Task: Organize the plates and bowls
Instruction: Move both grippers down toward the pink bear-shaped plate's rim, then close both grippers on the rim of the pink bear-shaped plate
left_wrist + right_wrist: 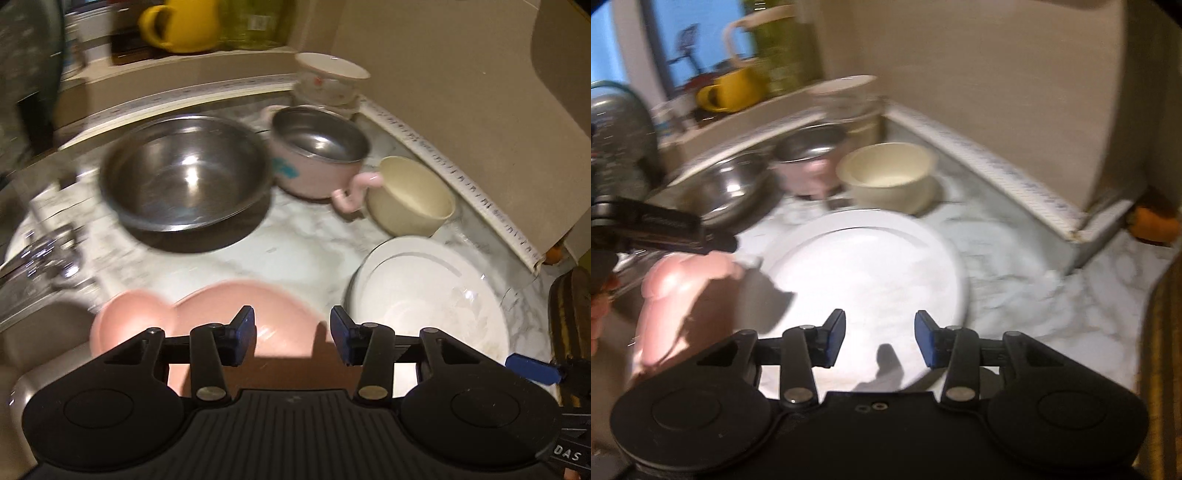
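Note:
On the marble counter (295,236) lie a pink divided plate (236,306), a white plate (424,295), a cream bowl (410,195), a pink steel-lined pot with handle (317,155) and a large steel bowl (184,173). My left gripper (292,334) is open and empty just above the pink plate's near edge. My right gripper (880,334) is open and empty over the white plate (864,273). The right wrist view also shows the pink plate (683,291), the cream bowl (890,173) and the left gripper's body at the left edge.
Stacked white dishes (328,81) stand in the back corner by the wall. A yellow mug (181,26) sits on the sill. A faucet (44,254) and sink (37,339) lie left. An orange object (1156,221) is at the right.

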`<state>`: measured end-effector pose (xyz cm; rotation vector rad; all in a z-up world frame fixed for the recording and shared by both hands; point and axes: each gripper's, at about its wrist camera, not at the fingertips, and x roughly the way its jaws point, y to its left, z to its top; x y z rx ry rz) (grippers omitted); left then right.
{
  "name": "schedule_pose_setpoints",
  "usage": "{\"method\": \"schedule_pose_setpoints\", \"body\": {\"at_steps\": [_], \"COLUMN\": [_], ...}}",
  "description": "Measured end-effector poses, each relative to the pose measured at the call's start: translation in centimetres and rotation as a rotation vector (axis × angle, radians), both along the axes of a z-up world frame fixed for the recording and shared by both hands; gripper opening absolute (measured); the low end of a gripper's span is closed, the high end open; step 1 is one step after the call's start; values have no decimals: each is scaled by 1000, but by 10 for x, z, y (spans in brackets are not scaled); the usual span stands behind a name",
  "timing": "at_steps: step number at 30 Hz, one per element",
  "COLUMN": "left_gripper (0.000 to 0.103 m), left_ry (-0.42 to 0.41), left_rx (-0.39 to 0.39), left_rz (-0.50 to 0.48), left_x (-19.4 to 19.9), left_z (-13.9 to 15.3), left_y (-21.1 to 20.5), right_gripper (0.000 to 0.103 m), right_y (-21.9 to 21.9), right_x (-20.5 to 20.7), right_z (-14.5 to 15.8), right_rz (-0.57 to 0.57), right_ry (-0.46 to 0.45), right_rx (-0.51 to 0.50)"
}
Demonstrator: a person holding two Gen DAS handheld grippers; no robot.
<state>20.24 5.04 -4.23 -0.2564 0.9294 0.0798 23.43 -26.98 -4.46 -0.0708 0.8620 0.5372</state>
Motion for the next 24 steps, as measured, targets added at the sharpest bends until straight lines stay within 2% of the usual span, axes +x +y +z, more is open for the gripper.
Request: {"method": "schedule_pose_setpoints", "body": {"at_steps": [4, 5, 8, 12, 15, 22, 24], "left_gripper": [45, 48, 71, 71, 71, 70, 65], "left_ry": [11, 13, 24, 28, 47, 54, 60], "left_rx": [22, 16, -24, -71, -102, -106, -112], "left_rz": [45, 61, 129, 162, 180, 172, 168], "left_x": [-30, -36, -51, -62, -62, -61, -59], "left_z": [-3, -4, -10, -23, -33, -44, -47], "left_y": [23, 30, 53, 72, 77, 78, 78], "right_gripper": [69, 68, 68, 66, 66, 57, 55], "right_y": [22, 28, 42, 60, 71, 85, 87], "right_x": [-21, -25, -32, -39, -48, -57, -56], "right_z": [2, 1, -4, -15, -16, -19, -24], "right_rz": [79, 96, 123, 140, 151, 171, 166], "right_ry": [24, 32, 74, 141, 113, 151, 175], "right_rx": [32, 37, 45, 50, 39, 51, 44]}}
